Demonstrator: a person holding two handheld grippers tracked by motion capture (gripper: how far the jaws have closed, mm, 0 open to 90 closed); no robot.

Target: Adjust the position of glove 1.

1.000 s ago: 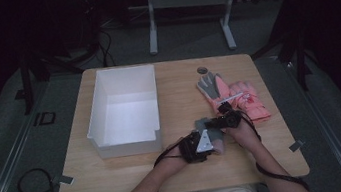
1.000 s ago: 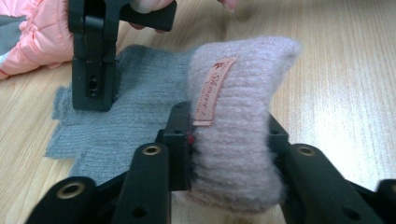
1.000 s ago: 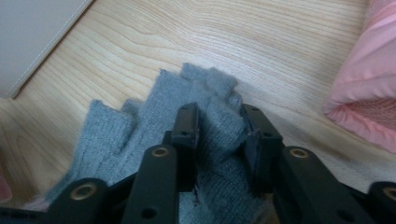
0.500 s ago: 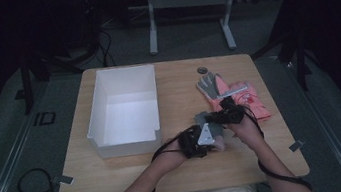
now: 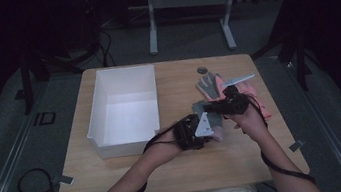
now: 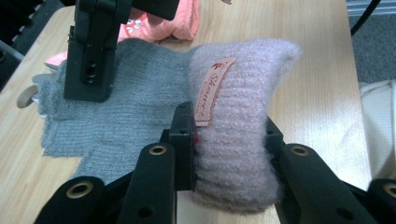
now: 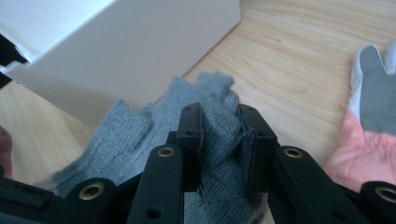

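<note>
Left gripper view: left tongs [image 6: 229, 154] clamped on pink knit cuff [image 6: 238, 116] of grey glove [image 6: 121, 107], held just over table [image 6: 299, 60]; right tongs [image 7: 222, 140] clamped on its fingers' end; soft, light, stretchy, so best gripped by thick cuff.

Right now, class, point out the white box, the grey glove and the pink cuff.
white box [image 5: 97, 134], high view, on its near rim.
grey glove [image 6: 126, 98], left gripper view, on the knitted palm.
pink cuff [image 6: 243, 116], left gripper view, on the ribbed knit beside the label.
</note>
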